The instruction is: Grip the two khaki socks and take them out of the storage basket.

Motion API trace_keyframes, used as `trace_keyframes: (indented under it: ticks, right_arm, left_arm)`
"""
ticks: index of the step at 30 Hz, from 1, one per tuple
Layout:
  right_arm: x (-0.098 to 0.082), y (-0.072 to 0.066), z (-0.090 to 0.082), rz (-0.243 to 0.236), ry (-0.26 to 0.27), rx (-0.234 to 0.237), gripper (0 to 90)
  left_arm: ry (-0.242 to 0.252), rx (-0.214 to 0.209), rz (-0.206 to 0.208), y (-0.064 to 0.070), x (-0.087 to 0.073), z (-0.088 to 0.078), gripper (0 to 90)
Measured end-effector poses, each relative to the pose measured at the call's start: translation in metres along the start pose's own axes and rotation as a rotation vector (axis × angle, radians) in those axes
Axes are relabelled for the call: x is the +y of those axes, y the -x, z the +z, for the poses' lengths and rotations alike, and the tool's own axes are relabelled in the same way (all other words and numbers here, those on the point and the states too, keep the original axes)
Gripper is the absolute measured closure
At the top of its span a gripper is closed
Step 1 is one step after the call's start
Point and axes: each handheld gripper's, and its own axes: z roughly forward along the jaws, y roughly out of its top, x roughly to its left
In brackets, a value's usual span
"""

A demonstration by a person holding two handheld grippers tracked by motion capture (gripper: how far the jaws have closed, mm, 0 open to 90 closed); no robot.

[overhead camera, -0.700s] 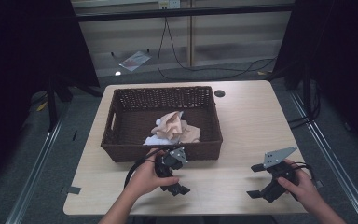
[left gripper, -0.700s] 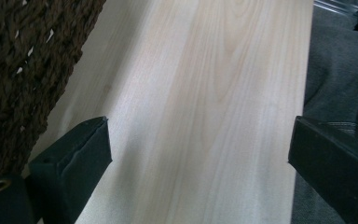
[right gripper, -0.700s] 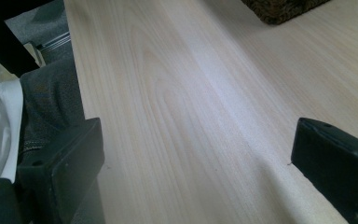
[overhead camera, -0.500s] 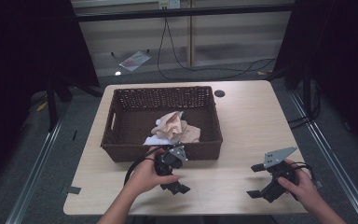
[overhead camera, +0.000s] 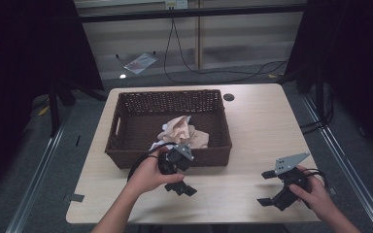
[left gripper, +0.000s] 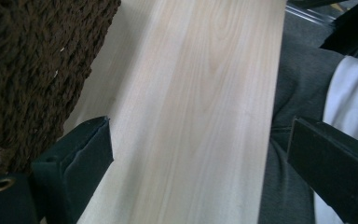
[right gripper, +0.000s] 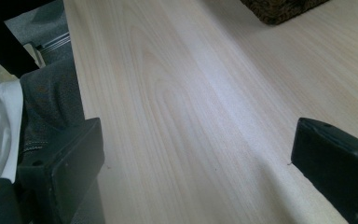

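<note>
Left tool (overhead camera: 177,167) wide, empty – right tool (overhead camera: 271,187) wide, empty | crumpled cloth (overhead camera: 182,133) in basket (overhead camera: 121,145) – likely soft, light; pinch a raised fold.

Both hands low at the near edge, each gripper spread wide and holding nothing.

The person's left hand (overhead camera: 148,174) wraps the left gripper (overhead camera: 180,183) from the side, forearm coming in from the bottom; its fingers (left gripper: 81,158) stand well apart over the tabletop (overhead camera: 252,126). The right hand (overhead camera: 315,193) holds the right gripper (overhead camera: 268,187) near the right front corner, grey plate on top, pointing leftwards. In the right gripper view its fingers (right gripper: 65,168) are likewise far apart with bare wood between them.
</note>
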Motion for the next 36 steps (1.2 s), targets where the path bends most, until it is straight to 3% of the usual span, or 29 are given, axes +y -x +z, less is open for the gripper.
trace_keyframes:
  ticks: [9,19,23,25,27,28,33,36]
  right_arm:
    - [0.000,0.000,0.000,0.000,-0.004,-0.002,2.5]
    - [0.000,0.000,0.000,-0.003,-0.002,-0.002,2.5]
    - [0.000,0.000,0.000,-0.001,-0.003,0.000,2.5]
    - [0.000,0.000,-0.001,-0.004,-0.002,-0.002,2.5]
    - [0.000,0.000,-0.001,-0.005,-0.002,-0.004,2.5]
    - [0.000,0.000,-0.001,-0.004,0.000,-0.002,2.5]
    - [0.000,0.000,0.000,-0.002,0.000,0.003,2.5]
    - [0.000,0.001,-0.001,-0.004,0.001,-0.002,2.5]
  left_arm:
    - [-0.006,-0.008,-0.026,-0.005,0.014,-0.021,6.5]
    - [0.033,-0.002,-0.061,-0.012,0.033,-0.046,6.4]
    - [0.022,-0.004,-0.070,-0.021,0.037,-0.055,6.4]
    - [0.039,0.013,-0.100,-0.027,0.040,-0.058,6.5]
    - [0.028,0.016,-0.092,-0.030,0.041,-0.060,6.5]
    - [0.039,0.027,-0.119,-0.034,0.042,-0.062,6.4]
    - [0.026,0.047,-0.122,-0.044,0.043,-0.066,6.7]
    - [0.025,0.061,-0.147,-0.050,0.045,-0.069,6.7]
